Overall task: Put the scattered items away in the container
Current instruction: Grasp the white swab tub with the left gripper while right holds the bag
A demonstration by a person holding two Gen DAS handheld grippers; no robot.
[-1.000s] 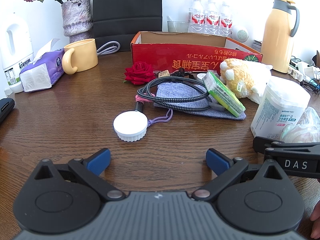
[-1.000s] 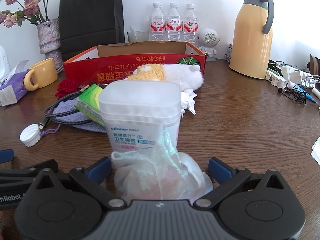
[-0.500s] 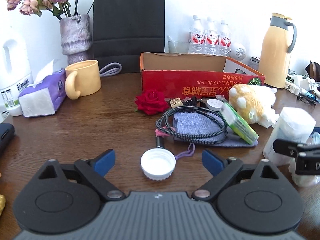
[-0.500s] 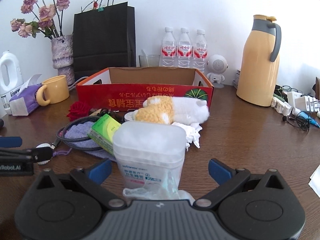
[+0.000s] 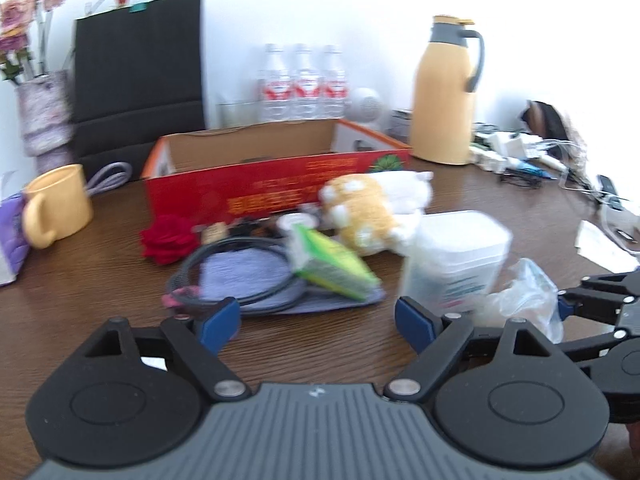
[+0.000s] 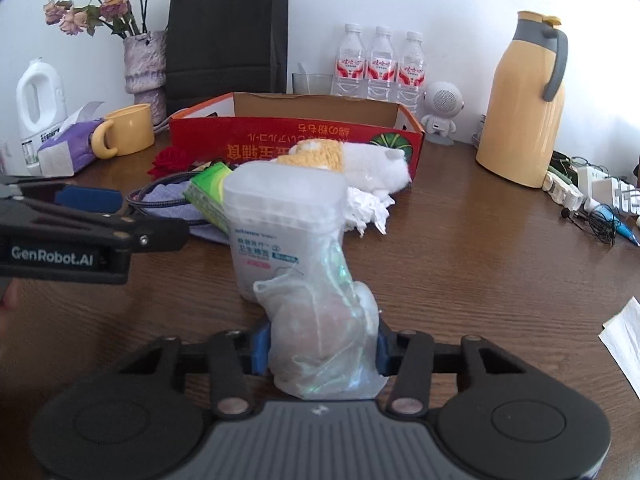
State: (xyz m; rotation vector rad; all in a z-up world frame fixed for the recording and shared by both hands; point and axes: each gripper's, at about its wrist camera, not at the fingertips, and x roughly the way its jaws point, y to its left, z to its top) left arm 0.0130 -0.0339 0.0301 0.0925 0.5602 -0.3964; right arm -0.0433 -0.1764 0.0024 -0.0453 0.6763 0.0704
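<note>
The right black two-finger gripper with blue pads (image 6: 318,350) points down toward the tabletop, its jaws closing, both blue pads (image 6: 261,346) pressed against a crumpled clear plastic bag (image 6: 324,336) between them; the left black two-finger gripper with blue pads (image 5: 318,320) tilts downward beside it, jaws spread wide with nothing between them; its side arm (image 6: 72,236) juts in from the right camera's left edge, a fingertip (image 6: 10,294) just visible beneath.

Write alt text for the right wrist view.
The right gripper, its jaws closing, pinches a crumpled clear plastic bag above a brown wooden table. Behind stand a white swab tub, a plush toy and an open red cardboard box.
</note>
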